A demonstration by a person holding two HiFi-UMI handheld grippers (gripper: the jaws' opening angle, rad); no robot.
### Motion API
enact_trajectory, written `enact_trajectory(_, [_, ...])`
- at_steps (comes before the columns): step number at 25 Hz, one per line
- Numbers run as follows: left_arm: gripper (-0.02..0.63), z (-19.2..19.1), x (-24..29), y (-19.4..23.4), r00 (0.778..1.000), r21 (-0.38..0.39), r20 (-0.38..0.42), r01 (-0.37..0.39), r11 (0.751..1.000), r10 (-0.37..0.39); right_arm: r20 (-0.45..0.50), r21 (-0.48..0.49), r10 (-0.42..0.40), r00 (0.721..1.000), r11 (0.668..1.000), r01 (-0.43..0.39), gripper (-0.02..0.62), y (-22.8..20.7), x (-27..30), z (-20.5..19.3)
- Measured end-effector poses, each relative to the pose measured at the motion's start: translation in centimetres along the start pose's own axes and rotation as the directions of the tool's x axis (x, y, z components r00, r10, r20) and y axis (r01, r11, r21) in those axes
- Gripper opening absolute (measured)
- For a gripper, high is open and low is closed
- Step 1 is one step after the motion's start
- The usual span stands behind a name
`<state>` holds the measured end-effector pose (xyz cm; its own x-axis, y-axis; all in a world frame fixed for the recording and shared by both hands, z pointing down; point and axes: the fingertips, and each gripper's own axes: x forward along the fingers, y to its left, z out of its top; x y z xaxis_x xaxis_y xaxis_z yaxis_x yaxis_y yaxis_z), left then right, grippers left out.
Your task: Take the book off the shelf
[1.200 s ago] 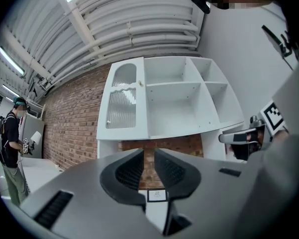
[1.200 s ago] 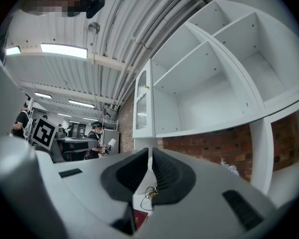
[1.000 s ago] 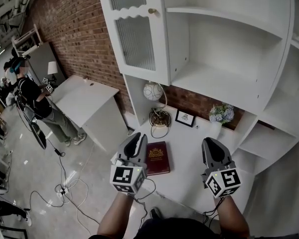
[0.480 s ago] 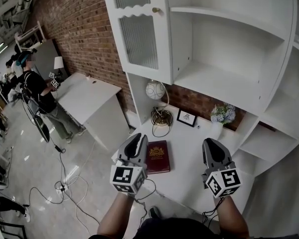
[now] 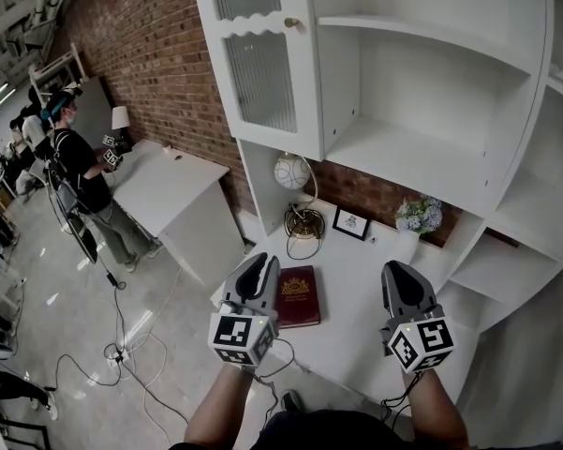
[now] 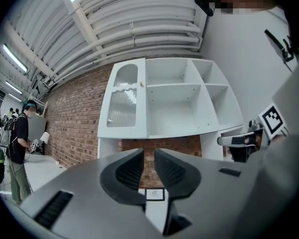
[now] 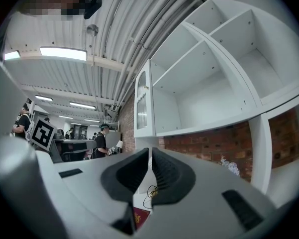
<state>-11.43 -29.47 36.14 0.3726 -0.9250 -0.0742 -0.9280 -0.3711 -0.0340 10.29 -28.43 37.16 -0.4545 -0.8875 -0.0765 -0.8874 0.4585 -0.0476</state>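
Red book (image 5: 298,296) lies flat on white desk (image 5: 361,284).
L gripper (image 5: 259,262) & R gripper (image 5: 400,272): jaws together, empty, book betw. them.

Low in the frame, the left gripper (image 5: 260,262) and right gripper (image 5: 400,272) are rounded grey shells with black ribbed pads (image 6: 131,169), each bearing a white cube (image 5: 241,337) with black square markers, above a dark top (image 5: 328,431).

This is a staged home corner inside a big industrial hall or lab. A white shelf unit (image 5: 422,153) with a framed picture (image 5: 349,221) and flowers (image 5: 418,214) backs onto a brick wall (image 5: 140,54). Bare ceiling pipes (image 6: 139,29) and strip lights (image 7: 62,54) run overhead, cables (image 5: 122,350) trail across the glossy floor (image 5: 66,312), and another person (image 5: 82,181) stands nearby.
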Motion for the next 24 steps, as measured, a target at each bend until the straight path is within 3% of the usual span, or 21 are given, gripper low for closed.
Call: enact_trajectory(24, [0.063, -0.7, -0.2, -1.5, 1.0, 0.008, -0.017, -0.004, 1.0, 0.004, 0.016, 0.003, -0.006, 1.0, 1.0, 0.006, 0.018, -1.2, -1.7, 0.3])
